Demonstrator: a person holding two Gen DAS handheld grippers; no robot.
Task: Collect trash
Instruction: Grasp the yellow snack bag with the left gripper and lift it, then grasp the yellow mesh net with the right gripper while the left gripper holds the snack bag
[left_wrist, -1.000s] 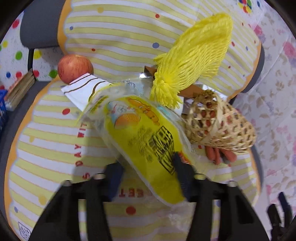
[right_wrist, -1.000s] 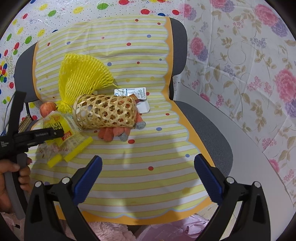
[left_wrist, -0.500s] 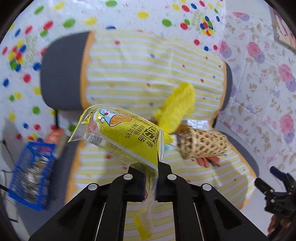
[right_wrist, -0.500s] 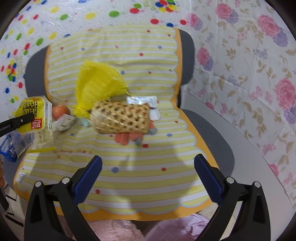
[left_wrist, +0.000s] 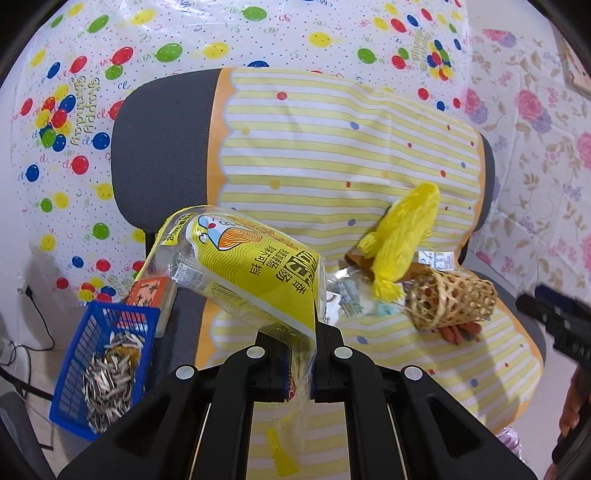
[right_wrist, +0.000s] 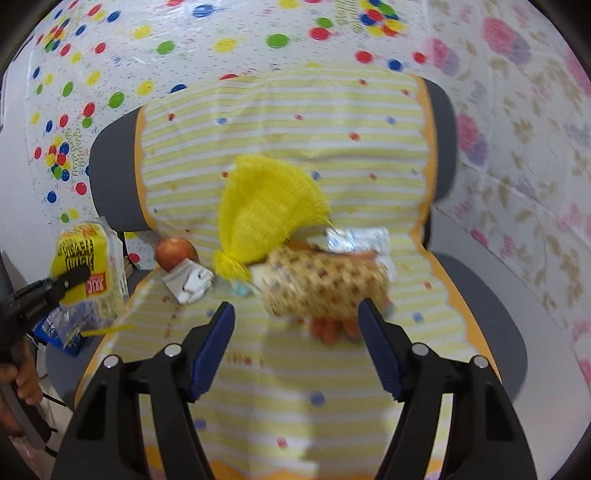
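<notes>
My left gripper (left_wrist: 301, 354) is shut on the lower edge of a yellow and clear noodle wrapper (left_wrist: 243, 269), which hangs in the air off the chair's left side. The right wrist view shows the same wrapper (right_wrist: 85, 266) at the left edge. My right gripper (right_wrist: 295, 325) hovers over the seat with its jaws closing and nothing between them. Just beyond its fingertips lies a woven bamboo tube (right_wrist: 325, 288). A yellow foam net (right_wrist: 262, 218), a crumpled white paper piece (right_wrist: 190, 282) and a silver foil packet (right_wrist: 354, 240) lie around the tube.
A grey chair with a yellow striped cover (right_wrist: 332, 129) holds the items. A red apple (right_wrist: 175, 251) and an orange object (right_wrist: 328, 328) also rest on it. A blue basket (left_wrist: 107, 365) with seed shells stands left of the chair. Patterned sheets cover the walls.
My left gripper closed on the wrapper, lifted it off the seat and drew back to the left. My right gripper moved in toward the woven tube and its jaws narrowed.
</notes>
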